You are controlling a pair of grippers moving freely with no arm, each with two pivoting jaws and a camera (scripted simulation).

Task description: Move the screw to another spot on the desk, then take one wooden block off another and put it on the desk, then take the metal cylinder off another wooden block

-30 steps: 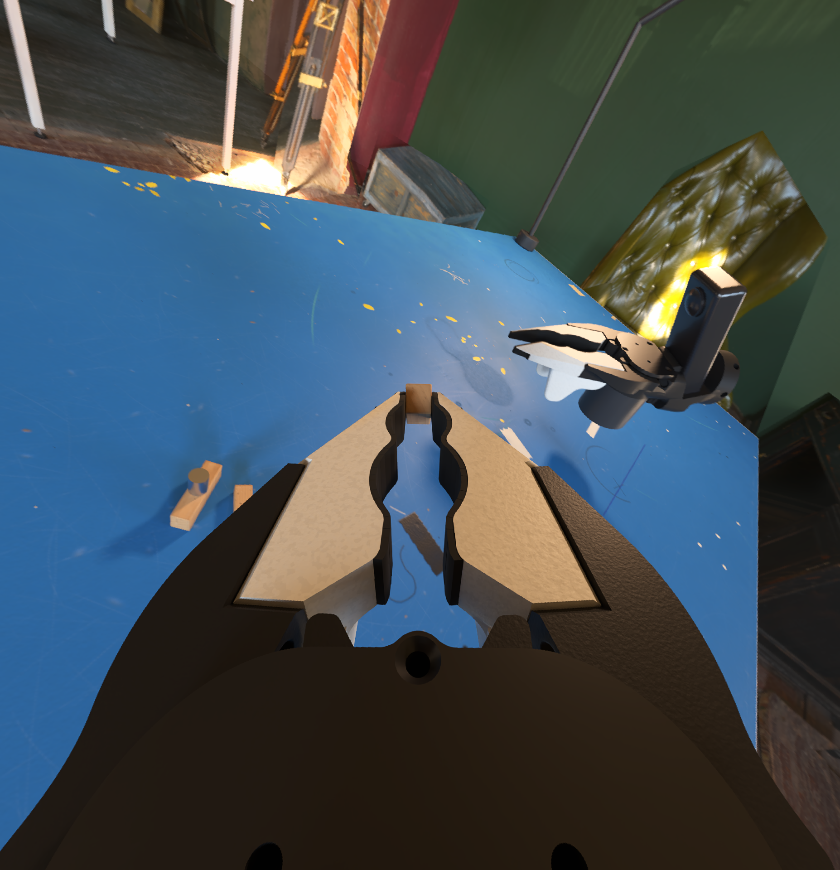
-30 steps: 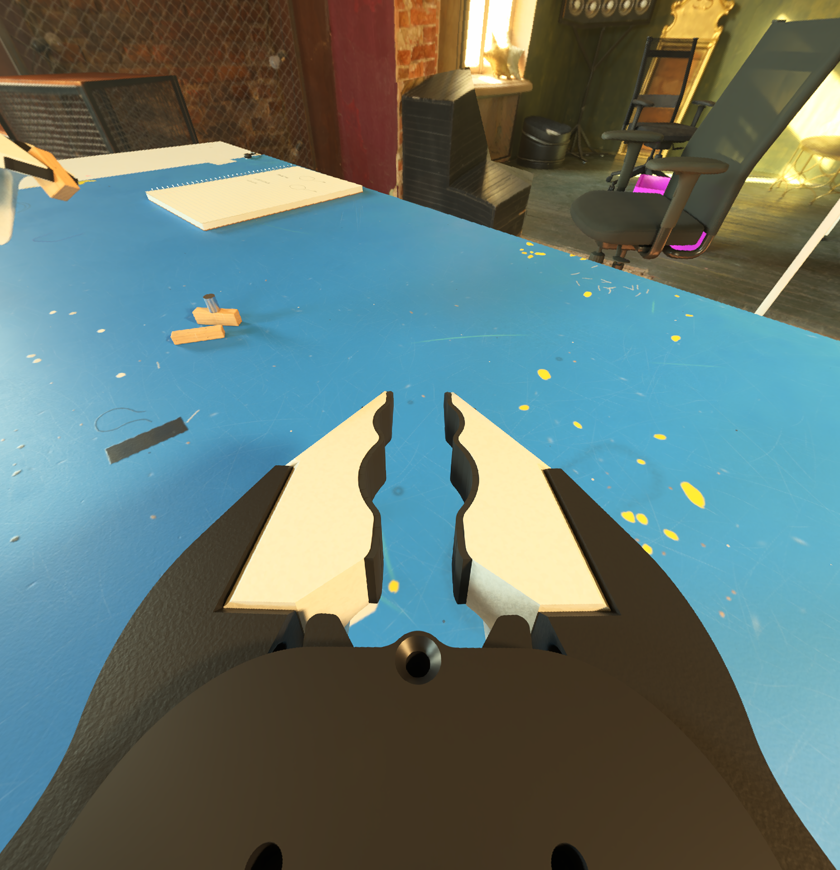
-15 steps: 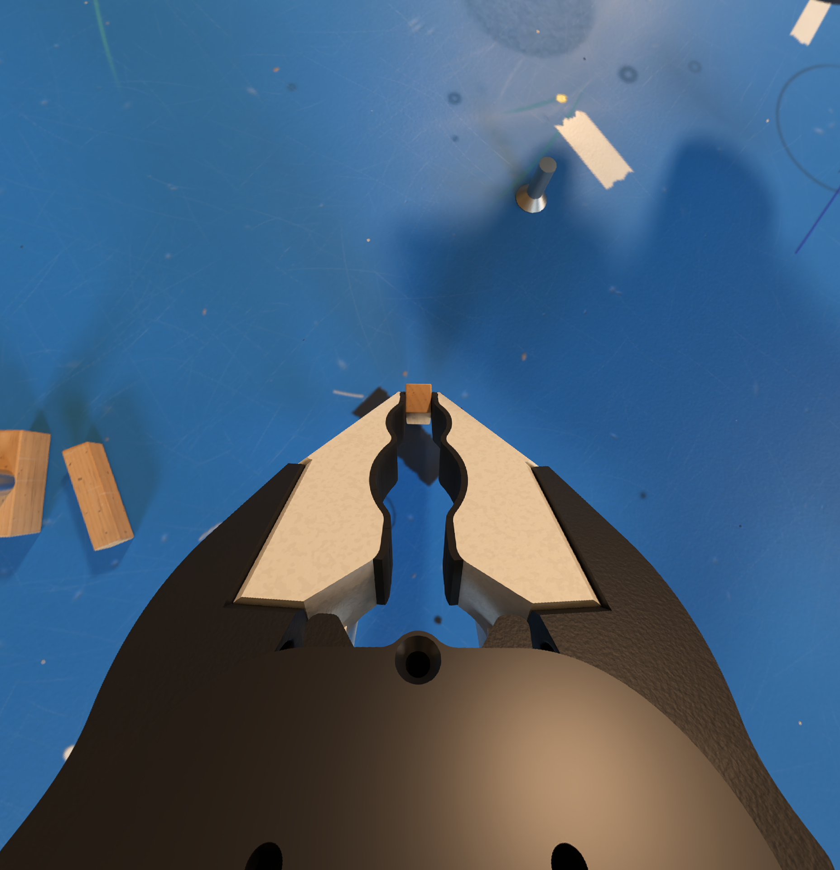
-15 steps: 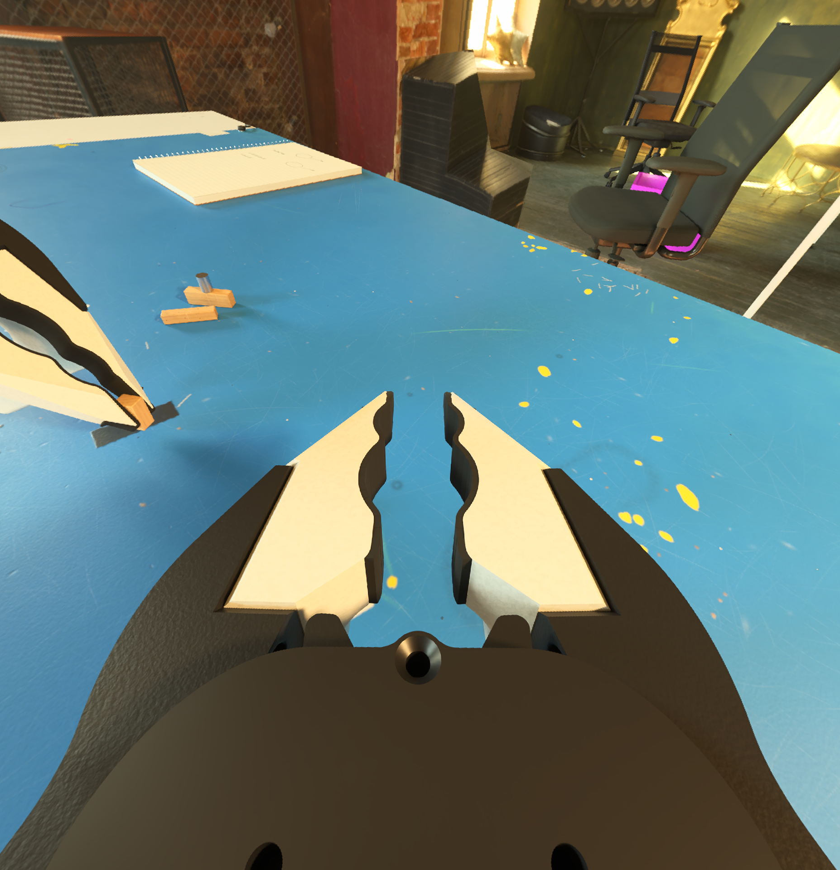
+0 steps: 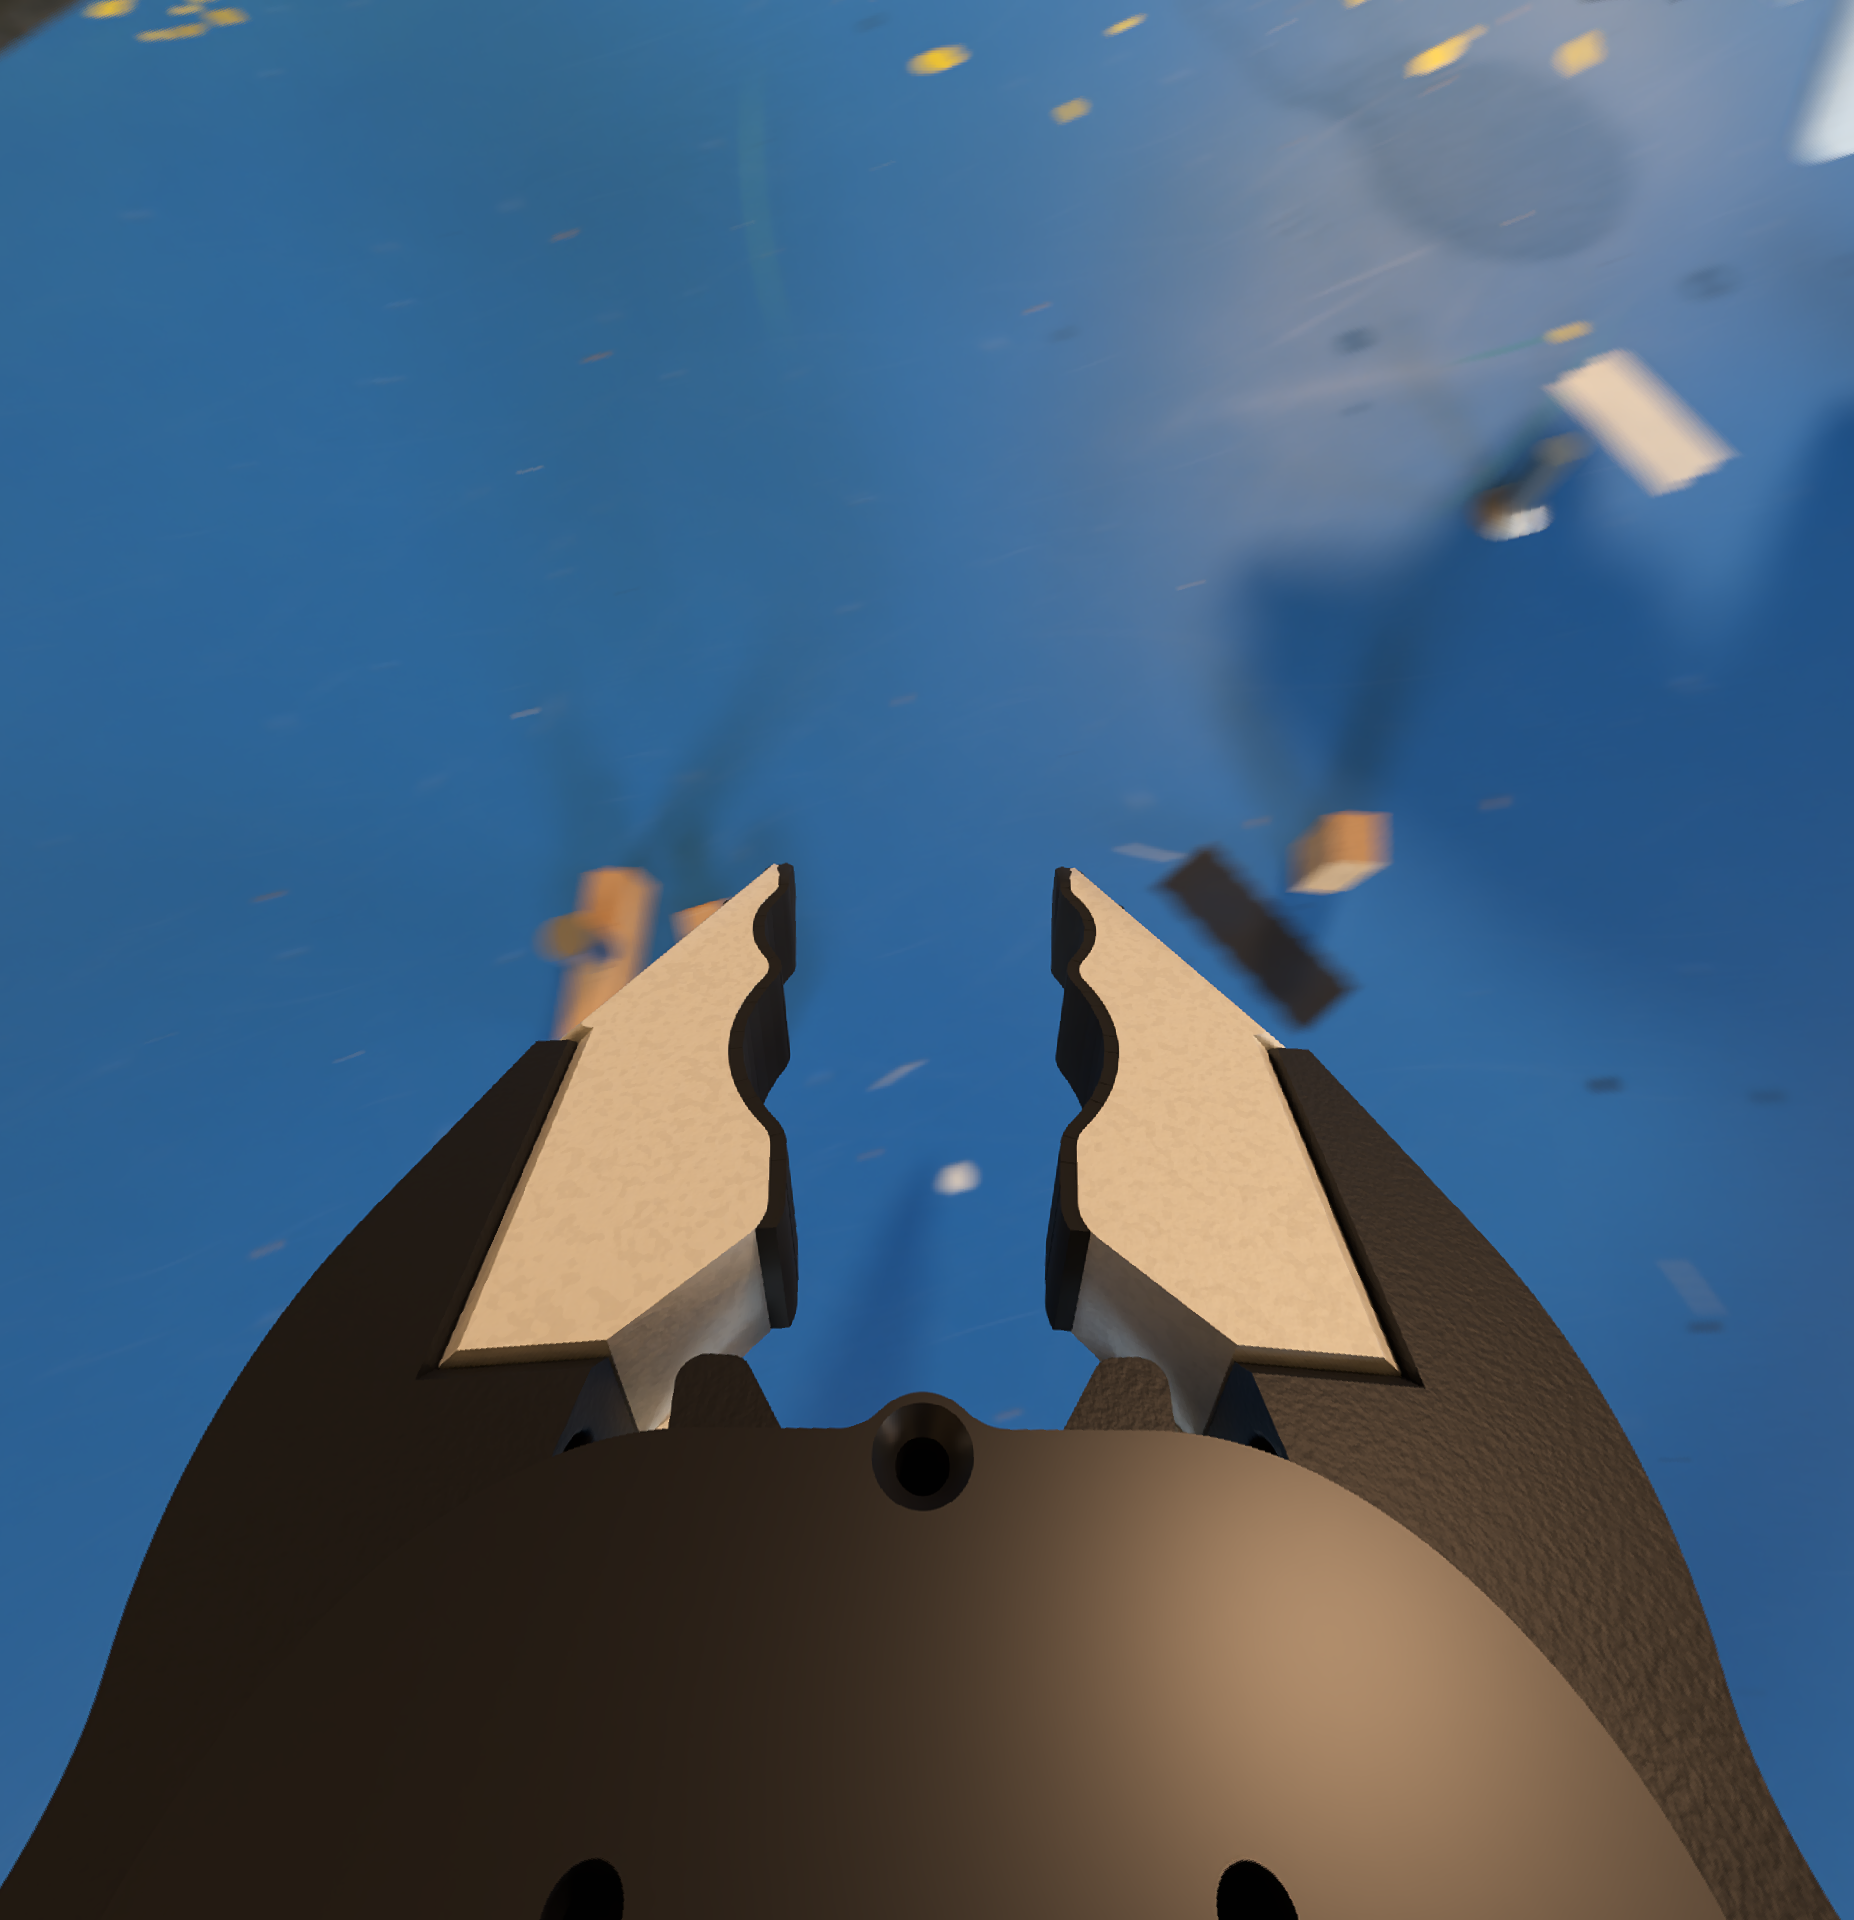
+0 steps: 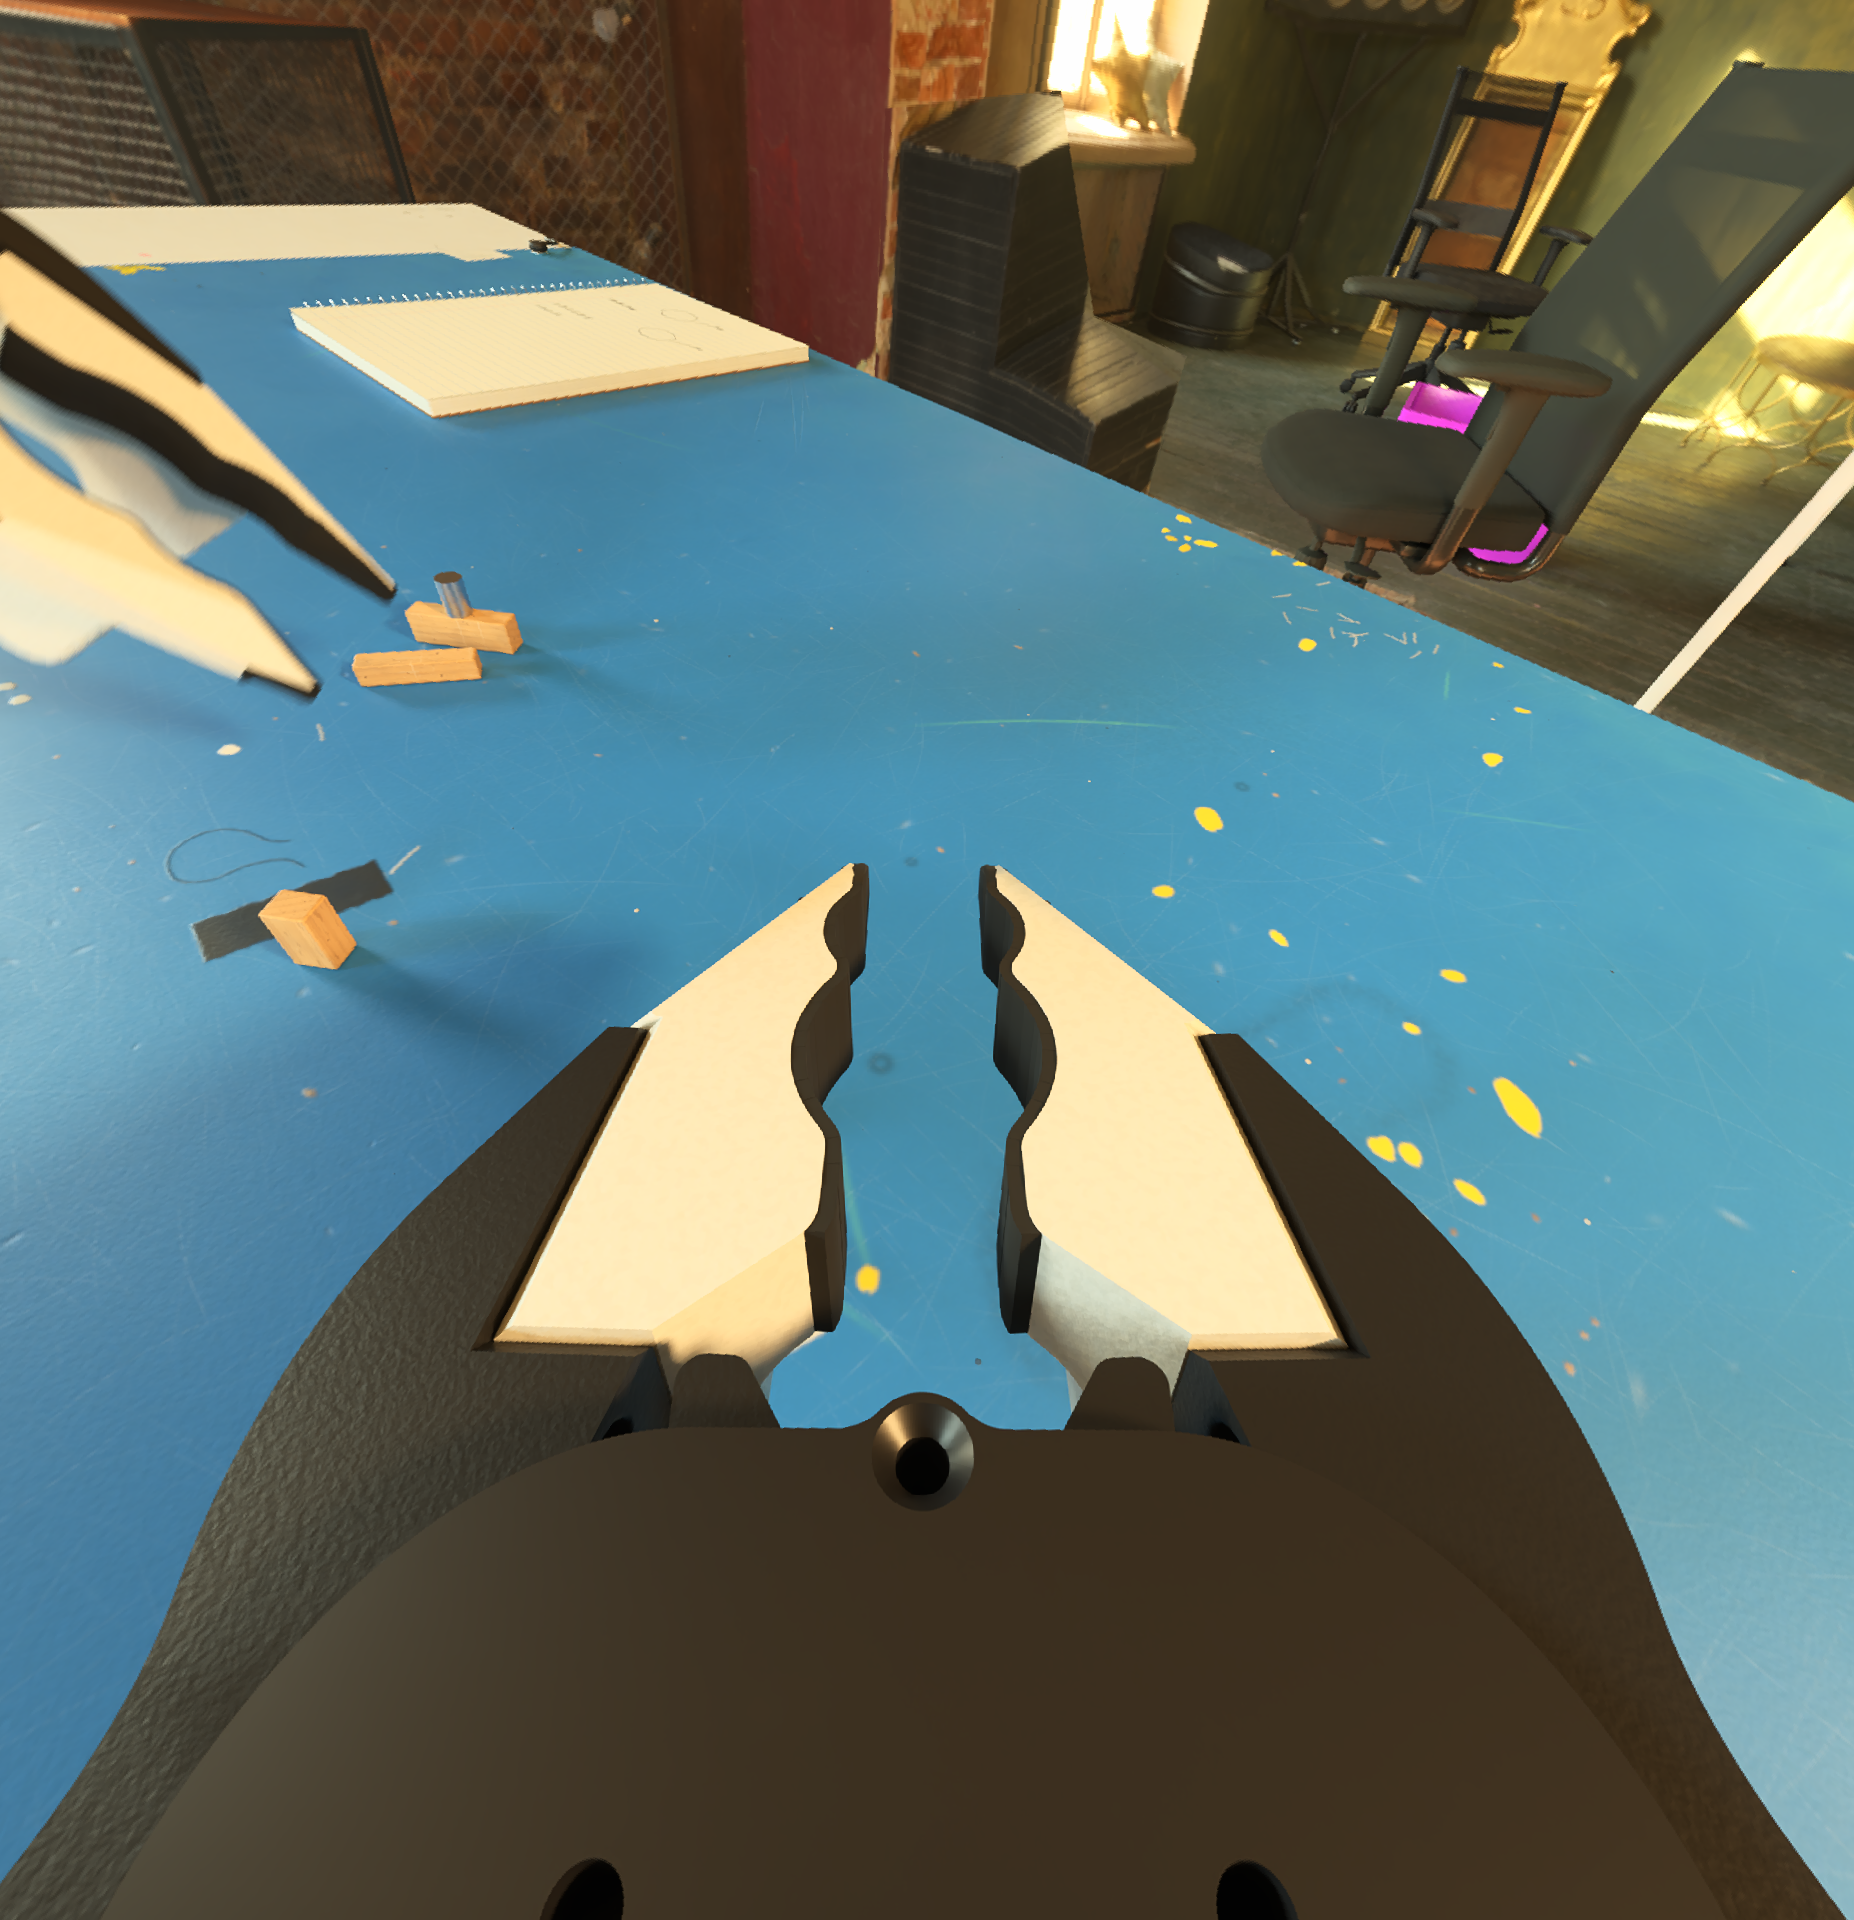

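My left gripper is open and empty above the blue desk. It also shows in the right wrist view, with its tips just left of two wooden blocks. A small wooden block lies on the desk on a black tape strip. A metal cylinder stands on one long wooden block. A second long block lies beside it. The screw lies far right, blurred. My right gripper is open and empty, low over the desk.
A white notepad lies at the desk's far side. A pale tape piece lies next to the screw. A black office chair and a dark stepped block stand beyond the desk edge.
My left gripper has opened and let go of the small wooden block, which now lies on the black tape. The gripper has moved left toward the block with the cylinder. My right gripper has barely moved.
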